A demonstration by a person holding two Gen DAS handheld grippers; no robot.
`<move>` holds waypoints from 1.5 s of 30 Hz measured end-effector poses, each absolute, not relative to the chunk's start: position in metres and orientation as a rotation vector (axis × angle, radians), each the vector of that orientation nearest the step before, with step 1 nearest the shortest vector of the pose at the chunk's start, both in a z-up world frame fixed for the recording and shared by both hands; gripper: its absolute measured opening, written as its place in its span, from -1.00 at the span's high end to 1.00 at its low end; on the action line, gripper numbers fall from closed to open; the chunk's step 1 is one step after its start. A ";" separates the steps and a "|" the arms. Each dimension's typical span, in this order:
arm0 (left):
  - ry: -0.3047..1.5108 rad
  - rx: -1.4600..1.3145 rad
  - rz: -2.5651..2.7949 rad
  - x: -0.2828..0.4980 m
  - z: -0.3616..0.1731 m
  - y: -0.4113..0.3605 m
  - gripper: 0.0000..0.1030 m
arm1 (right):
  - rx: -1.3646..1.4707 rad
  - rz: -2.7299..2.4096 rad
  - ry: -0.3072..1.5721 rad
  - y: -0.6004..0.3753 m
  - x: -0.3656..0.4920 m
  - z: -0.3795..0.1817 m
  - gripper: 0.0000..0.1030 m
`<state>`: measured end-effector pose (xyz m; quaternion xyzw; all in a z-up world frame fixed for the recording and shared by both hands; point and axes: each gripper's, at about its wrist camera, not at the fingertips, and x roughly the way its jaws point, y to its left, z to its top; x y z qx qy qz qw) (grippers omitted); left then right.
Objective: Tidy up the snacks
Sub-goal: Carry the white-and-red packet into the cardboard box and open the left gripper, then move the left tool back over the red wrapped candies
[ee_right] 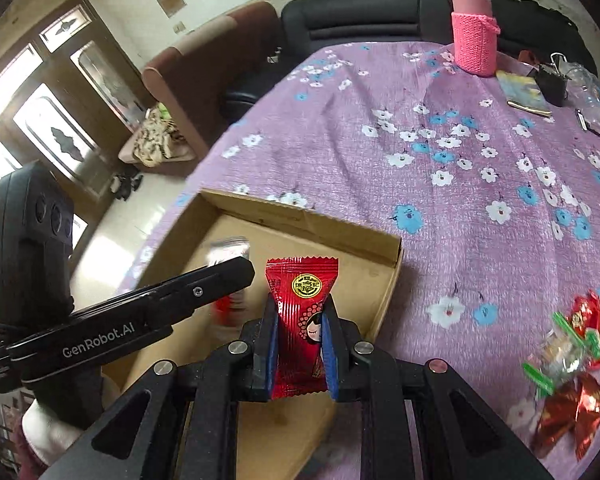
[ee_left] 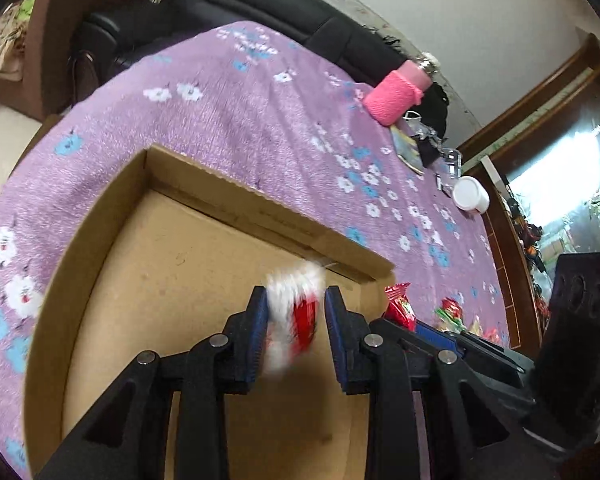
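Observation:
An open cardboard box (ee_left: 260,204) (ee_right: 300,220) lies on the purple floral tablecloth. My left gripper (ee_left: 296,316) hangs over the box floor, shut on a white and red snack packet (ee_left: 300,320) that shows blurred. The right wrist view has that gripper (ee_right: 236,276) side-on, with the blurred packet (ee_right: 228,248) at its tip. My right gripper (ee_right: 300,344) is shut on an upright red candy packet (ee_right: 300,300) with a gold seal, above the box's near right part. In the left wrist view this gripper (ee_left: 420,328) and its red packet (ee_left: 398,306) sit at the box's right edge.
Several loose red and green wrapped snacks (ee_right: 572,360) (ee_left: 452,314) lie on the cloth right of the box. At the far side stand a pink knit-sleeved bottle (ee_right: 474,36) (ee_left: 396,96), a booklet (ee_right: 524,96) and a white lid (ee_left: 470,194). A black sofa (ee_right: 360,20) is beyond.

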<state>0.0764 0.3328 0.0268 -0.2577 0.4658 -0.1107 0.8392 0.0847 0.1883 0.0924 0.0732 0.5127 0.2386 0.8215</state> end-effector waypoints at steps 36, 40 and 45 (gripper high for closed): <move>0.489 -0.443 0.125 -0.284 0.208 0.257 -0.33 | 0.147 0.295 0.478 0.027 -0.057 0.127 -0.07; 0.393 -0.404 0.215 -0.339 0.239 0.239 -0.36 | 0.107 0.249 0.474 0.028 -0.055 0.115 -0.16; 0.301 -0.330 0.259 -0.388 0.263 0.220 -0.44 | 0.068 0.234 0.485 0.030 -0.054 0.106 -0.16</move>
